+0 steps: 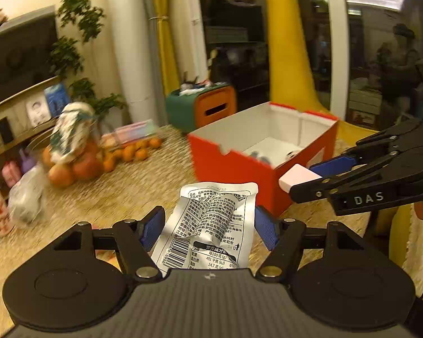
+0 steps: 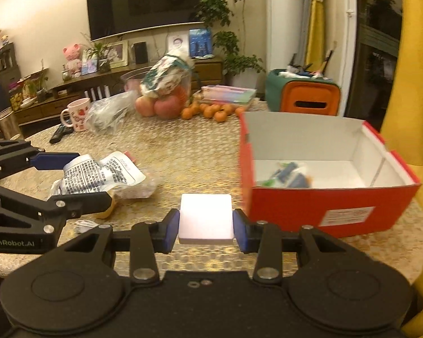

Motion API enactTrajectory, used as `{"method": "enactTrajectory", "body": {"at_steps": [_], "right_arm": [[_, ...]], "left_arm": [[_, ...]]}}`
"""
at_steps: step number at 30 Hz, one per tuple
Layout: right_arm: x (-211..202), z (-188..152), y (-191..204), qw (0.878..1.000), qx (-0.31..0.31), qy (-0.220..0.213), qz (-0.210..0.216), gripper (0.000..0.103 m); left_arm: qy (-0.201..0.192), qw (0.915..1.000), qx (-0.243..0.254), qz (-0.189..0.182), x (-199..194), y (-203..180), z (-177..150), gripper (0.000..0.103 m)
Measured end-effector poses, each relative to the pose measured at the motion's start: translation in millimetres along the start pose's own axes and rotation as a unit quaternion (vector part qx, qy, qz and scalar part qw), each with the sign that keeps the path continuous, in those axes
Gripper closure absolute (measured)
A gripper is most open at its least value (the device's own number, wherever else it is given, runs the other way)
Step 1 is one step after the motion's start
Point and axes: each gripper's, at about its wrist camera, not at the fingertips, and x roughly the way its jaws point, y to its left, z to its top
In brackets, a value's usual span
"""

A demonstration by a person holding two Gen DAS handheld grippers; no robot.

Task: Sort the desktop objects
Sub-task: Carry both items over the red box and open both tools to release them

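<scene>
My left gripper (image 1: 210, 218) is shut on a crumpled white snack packet (image 1: 214, 233) with black print, pinched between its blue pads (image 1: 152, 226) above the table. In the right wrist view the same left gripper (image 2: 94, 178) comes in from the left with the packet (image 2: 98, 173). My right gripper (image 2: 206, 221) is shut on a flat white block (image 2: 206, 214). In the left wrist view the right gripper (image 1: 299, 180) and the white block (image 1: 294, 178) hang by the near corner of the red box (image 1: 234, 169). The red box (image 2: 310, 208) is open, white inside, with some small items in it.
On the woven tablecloth (image 2: 183, 152) stand a fruit pile (image 2: 163, 104) with small oranges (image 2: 211, 111), a crinkled plastic bag (image 2: 110, 115), a pink mug (image 2: 77, 114), a remote (image 2: 59, 133) and pastel books (image 2: 228, 94). A green-and-orange stool (image 2: 304, 94) and a yellow chair (image 2: 411, 107) stand beyond the table.
</scene>
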Motion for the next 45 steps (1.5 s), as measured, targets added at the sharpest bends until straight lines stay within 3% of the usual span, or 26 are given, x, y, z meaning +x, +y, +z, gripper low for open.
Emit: {"method": "enactTrajectory", "body": {"at_steps": [13,22,38,45], "right_arm": [[-19.2,14.7,-73.3,0.999,0.022,-0.018,-0.037,0.063],[-5.6,31.6,-113.8,0.998,0.025,-0.018,-0.062,0.063],[70.1,73.4,-183.7,0.993,0.052,0.02,-0.101,0.063],[117.7,84.3,-203.6,0.991,0.049,0.064,-0.111,0.063]], "left_arm": [[-0.016,0.9975,0.047,-0.049,37.7,-58.1,52.5,0.034],[0.001,0.9965,0.053,-0.065,78.3,-72.4,77.2,0.034],[0.082,0.9926,0.05,-0.074,184.6,-76.0,120.3,0.034],[0.113,0.988,0.084,-0.063,226.1,-88.7,120.3,0.034]]}}
